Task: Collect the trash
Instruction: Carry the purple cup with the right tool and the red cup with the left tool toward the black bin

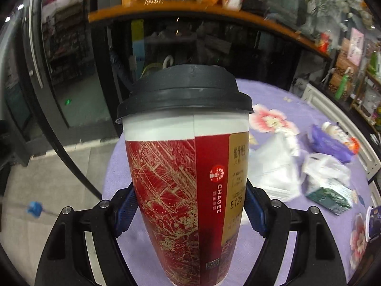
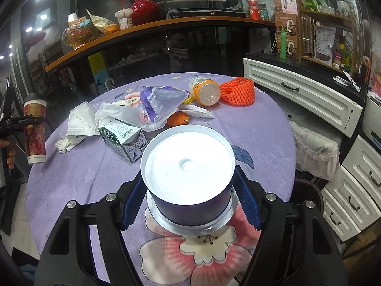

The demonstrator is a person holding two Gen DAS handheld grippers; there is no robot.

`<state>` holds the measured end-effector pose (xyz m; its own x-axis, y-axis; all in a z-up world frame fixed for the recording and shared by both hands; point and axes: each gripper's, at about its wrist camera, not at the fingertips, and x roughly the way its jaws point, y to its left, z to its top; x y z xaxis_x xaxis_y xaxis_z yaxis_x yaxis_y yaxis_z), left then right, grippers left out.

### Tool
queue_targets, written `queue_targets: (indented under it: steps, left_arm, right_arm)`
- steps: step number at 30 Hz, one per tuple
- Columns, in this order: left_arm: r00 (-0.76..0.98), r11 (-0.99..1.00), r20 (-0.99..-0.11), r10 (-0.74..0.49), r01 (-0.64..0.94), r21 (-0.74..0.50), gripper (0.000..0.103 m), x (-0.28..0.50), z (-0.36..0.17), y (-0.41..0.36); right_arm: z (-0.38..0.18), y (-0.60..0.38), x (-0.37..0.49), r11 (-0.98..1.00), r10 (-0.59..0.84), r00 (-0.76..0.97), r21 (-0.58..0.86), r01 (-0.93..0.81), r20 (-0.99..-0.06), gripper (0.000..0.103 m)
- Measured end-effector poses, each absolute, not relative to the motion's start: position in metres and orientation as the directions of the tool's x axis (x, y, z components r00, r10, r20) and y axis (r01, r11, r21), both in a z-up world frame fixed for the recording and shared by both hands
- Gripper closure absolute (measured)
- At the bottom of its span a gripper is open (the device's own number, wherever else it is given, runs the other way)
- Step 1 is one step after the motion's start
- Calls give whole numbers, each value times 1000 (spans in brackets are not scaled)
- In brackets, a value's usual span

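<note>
My left gripper (image 1: 188, 212) is shut on a red CHAGEE paper cup (image 1: 181, 171) with a black lid and holds it upright over the table's left edge; the cup also shows in the right wrist view (image 2: 35, 131). My right gripper (image 2: 189, 197) is shut on an upside-down dark blue tub (image 2: 189, 166) with a white base, standing on the purple flowered tablecloth (image 2: 83, 178). On the cloth lie a green milk carton (image 2: 123, 138), a white face mask (image 2: 79, 120), a purple wrapper (image 2: 162, 100), an orange-capped jar (image 2: 204, 90), an orange foam net (image 2: 238, 90) and an orange peel (image 2: 178, 119).
A white drawer cabinet (image 2: 304, 97) stands right of the round table. A dark counter with an orange top (image 2: 154, 27) runs behind it, holding a red vase (image 2: 142, 4) and packages. Shelves with goods fill the far right. Tiled floor (image 1: 59, 162) lies left of the table.
</note>
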<state>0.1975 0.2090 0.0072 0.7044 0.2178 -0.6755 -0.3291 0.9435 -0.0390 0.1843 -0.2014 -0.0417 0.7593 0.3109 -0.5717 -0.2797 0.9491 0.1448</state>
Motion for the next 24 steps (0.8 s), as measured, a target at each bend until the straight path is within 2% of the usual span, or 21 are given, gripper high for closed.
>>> queue_targets:
  steps: [6,9,15,19,24]
  left_arm:
    - [815,974,-554,171,-225,-30,27,163,35,145]
    - [853,991,-515,87,-129,-46,27,154,45,104]
    - [856,984,-487,-173,130,-119,27,162,51,16]
    - [827,947,-462,-320,290,-138,27,168,51,-49]
    - [758,881,-459,-463,448,-149,27,175,45,-126]
  right_arm:
    - [-42,-225,162,953,302,782,163,-255,-545,32]
    - [-44,-247,149,960,279,796,172,-220,-537,32]
    - [-53,-307,132,976,180,814,200,-80,-553,32]
    - [-77,-350,136,985,72,777,169,45,-625,32]
    - [-127,-384,158,977,55,682,180,115,-730,32]
